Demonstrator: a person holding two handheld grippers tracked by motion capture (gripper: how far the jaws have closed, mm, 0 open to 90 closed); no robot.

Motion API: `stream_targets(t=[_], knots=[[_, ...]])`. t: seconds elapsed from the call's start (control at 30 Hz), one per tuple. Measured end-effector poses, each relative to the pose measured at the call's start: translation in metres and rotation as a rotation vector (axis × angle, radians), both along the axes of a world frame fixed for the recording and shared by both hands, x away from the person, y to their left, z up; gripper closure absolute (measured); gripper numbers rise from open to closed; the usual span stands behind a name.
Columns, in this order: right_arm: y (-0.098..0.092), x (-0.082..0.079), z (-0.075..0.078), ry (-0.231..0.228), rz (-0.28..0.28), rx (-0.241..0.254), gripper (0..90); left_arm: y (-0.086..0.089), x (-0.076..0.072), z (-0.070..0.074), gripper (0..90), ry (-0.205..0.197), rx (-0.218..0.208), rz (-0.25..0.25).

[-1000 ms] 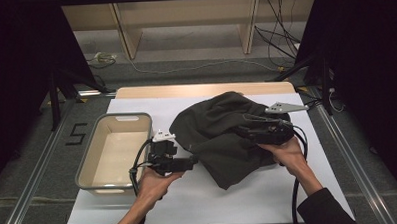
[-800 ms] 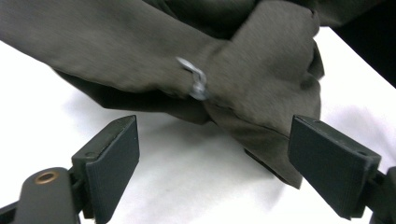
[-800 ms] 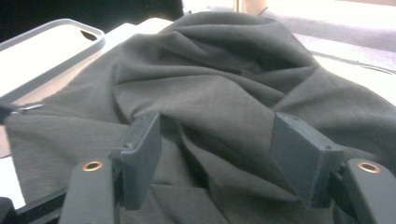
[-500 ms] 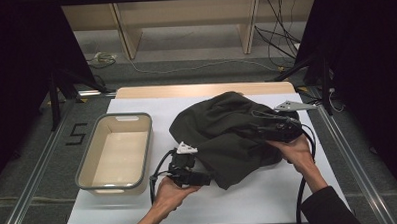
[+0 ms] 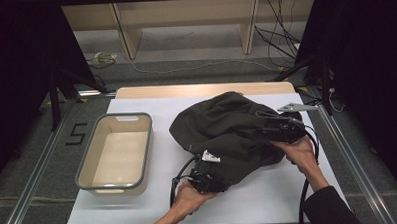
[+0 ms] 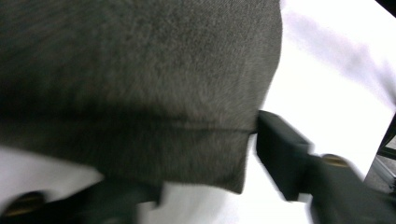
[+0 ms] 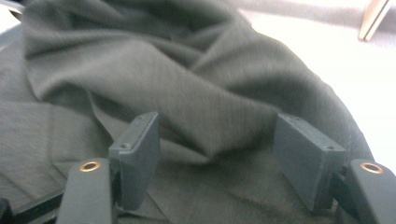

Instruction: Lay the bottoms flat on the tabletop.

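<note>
A dark green garment (image 5: 227, 131) lies crumpled on the white table cover (image 5: 269, 197). My left gripper (image 5: 205, 178) is at its near hem, partly under the cloth. In the left gripper view the hem corner (image 6: 140, 70) lies flat between the jaws of that gripper (image 6: 208, 158). They have just been closing but still stand apart, one pad (image 6: 280, 154) at the cloth's edge. My right gripper (image 5: 274, 132) rests on the garment's right side. Its jaws (image 7: 217, 123) are open astride a raised fold (image 7: 205, 93), not pressing it.
An empty beige tub with a grey rim (image 5: 149, 148) stands on the left of the cover. A metal rail (image 5: 353, 161) runs along the table's right side. Cables trail from both grippers toward the near edge. Shelving and loose cords sit on the floor beyond.
The left hand has moved right, away from the tub, and down to the garment's near hem, where its jaws have narrowed. The right hand has barely shifted on the cloth.
</note>
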State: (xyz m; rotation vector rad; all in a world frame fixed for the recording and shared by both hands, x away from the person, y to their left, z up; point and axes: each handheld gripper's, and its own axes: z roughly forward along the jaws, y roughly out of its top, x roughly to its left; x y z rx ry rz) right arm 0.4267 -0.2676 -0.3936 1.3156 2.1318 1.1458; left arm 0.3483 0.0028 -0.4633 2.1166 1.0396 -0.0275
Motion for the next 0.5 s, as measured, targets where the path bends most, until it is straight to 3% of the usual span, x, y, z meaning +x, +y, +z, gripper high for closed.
stream_targets(t=[0.07, 0.13, 0.3, 0.37, 0.5], knots=[[0.001, 0.002, -0.006, 0.026, -0.003, -0.019, 38.6, 0.003, 0.001, 0.004, 72.0, -0.017, -0.006, -0.006], [0.003, 0.003, -0.01, 0.037, 0.004, -0.025, 49.1, 0.007, 0.003, 0.01, 82.8, -0.024, -0.019, -0.015], [0.007, 0.001, -0.011, 0.063, 0.033, -0.057, 79.4, 0.023, 0.009, 0.024, 86.0, -0.037, -0.025, -0.039], [0.01, -0.001, -0.011, 0.076, 0.052, -0.075, 87.2, 0.035, 0.013, 0.032, 86.1, -0.044, -0.027, -0.04], [0.022, -0.008, -0.009, 0.098, 0.098, -0.092, 89.8, 0.065, 0.025, 0.051, 86.3, -0.06, -0.052, -0.016]])
